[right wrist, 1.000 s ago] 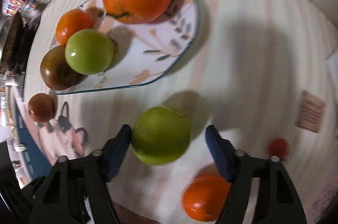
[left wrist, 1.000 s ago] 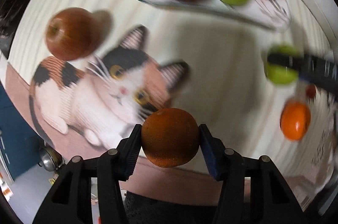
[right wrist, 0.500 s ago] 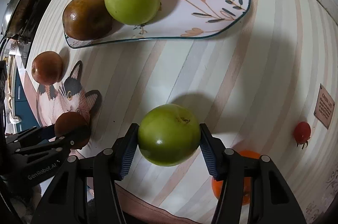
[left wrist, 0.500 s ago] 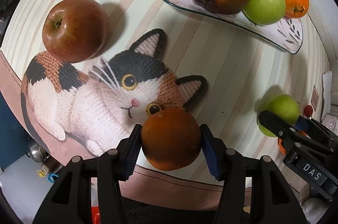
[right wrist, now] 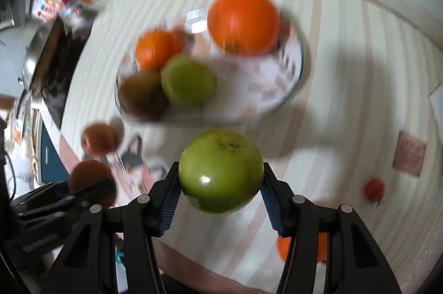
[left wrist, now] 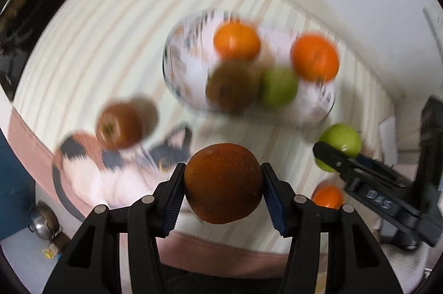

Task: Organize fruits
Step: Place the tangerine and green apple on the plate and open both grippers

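Observation:
My left gripper (left wrist: 223, 168) is shut on a dark brownish-orange round fruit (left wrist: 223, 188), held above the cat-print mat (left wrist: 110, 183). The jaws of my right gripper (right wrist: 220, 166) are closing, and their pads press on a green apple (right wrist: 221, 174) that hangs above the striped tablecloth. A patterned plate (left wrist: 188, 72) beyond both grippers carries two oranges, a brown fruit and a green apple. On the mat lies a red apple (left wrist: 119, 126). A loose orange (left wrist: 326, 197) sits on the cloth below the right gripper. Both views are blurred.
A cherry tomato (right wrist: 373, 190) and a small card (right wrist: 409, 156) lie on the cloth at the right. A metal pan (right wrist: 41, 55) stands at the far left edge. The table's near edge runs under both grippers.
The right jaws went from apart around the green apple to pressing on it. Both grippers have risen with their fruits, so the plate and table now look farther away.

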The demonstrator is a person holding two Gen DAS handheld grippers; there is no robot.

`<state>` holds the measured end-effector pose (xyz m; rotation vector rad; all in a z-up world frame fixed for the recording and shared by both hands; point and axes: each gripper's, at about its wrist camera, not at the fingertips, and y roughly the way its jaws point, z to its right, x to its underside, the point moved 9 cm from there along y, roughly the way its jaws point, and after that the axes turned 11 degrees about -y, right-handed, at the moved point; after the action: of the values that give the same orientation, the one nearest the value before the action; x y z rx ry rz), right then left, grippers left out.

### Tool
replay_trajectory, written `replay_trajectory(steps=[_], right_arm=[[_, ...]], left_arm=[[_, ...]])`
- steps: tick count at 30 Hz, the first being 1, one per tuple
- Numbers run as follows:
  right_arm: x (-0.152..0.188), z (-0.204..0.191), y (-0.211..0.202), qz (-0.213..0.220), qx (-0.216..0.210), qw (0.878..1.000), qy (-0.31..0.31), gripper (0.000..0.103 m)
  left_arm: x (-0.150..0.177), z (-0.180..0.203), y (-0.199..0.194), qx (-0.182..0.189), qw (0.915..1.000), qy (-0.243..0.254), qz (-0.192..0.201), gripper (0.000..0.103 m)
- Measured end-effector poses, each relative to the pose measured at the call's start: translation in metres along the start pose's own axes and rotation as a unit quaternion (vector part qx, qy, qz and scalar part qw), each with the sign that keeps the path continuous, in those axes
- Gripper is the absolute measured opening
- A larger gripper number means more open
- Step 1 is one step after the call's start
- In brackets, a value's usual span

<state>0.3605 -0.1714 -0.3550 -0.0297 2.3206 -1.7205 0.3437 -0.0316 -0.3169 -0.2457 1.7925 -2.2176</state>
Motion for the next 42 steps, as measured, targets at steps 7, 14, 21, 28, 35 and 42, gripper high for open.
replay_trajectory(steps=[7, 14, 21, 28, 35, 42], right_arm=[[-0.043, 0.022, 0.017, 0.004, 0.017, 0.999, 0.034, 0.057], [-0.048, 0.028, 0.038, -0.002, 0.019, 0.998, 0.059, 0.058], [-0.05, 0.033, 0.045, -0.003, 0.019, 0.997, 0.074, 0.063], [-0.06, 0.034, 0.027, -0.002, 0.017, 0.997, 0.076, 0.093], [-0.063, 0.019, 0.0, 0.007, 0.075, 0.997, 0.024, 0.095], [-0.058, 0.002, -0.021, 0.019, 0.098, 0.995, -0.007, 0.095]], left_arm=[[-0.082, -0.022, 0.002, -0.049, 0.9984, 0.002, 0.028, 0.051], [-0.117, -0.041, 0.046, -0.065, 0.9977, -0.009, -0.013, 0.051], [-0.118, -0.036, 0.069, -0.07, 0.9967, 0.005, -0.04, 0.052], [-0.114, -0.036, 0.06, -0.06, 0.9977, 0.009, -0.031, 0.084], [-0.099, -0.043, 0.035, -0.062, 0.998, 0.012, -0.004, 0.084], [-0.074, -0.051, 0.006, -0.075, 0.9963, 0.016, 0.04, 0.084]])
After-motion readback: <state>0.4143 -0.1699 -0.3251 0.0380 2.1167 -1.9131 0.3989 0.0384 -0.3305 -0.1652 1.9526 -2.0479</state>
